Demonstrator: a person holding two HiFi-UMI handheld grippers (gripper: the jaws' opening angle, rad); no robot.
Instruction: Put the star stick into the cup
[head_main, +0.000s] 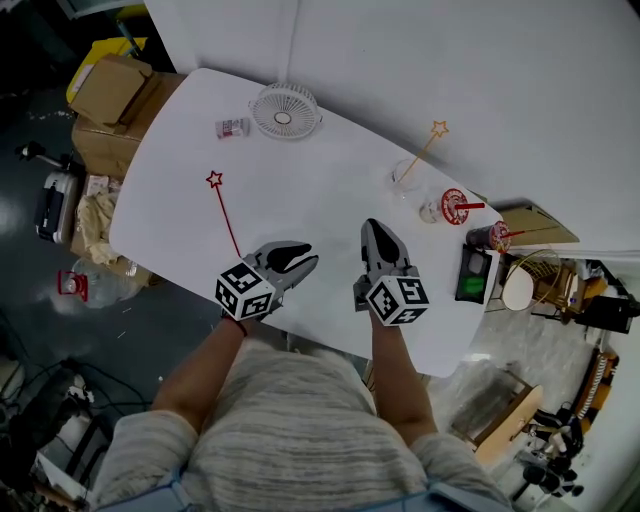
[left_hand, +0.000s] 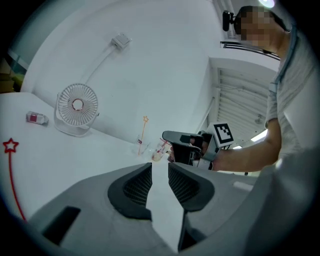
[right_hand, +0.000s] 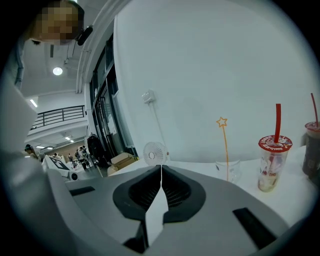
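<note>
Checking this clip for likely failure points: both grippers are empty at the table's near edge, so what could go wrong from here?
1. The red star stick is thin and lies flat on the table; the left gripper may push it instead of pinching it.
2. The clear cup already holds an orange star stick and may tip.
3. The drink cup with red straw stands close by and could be bumped.
</note>
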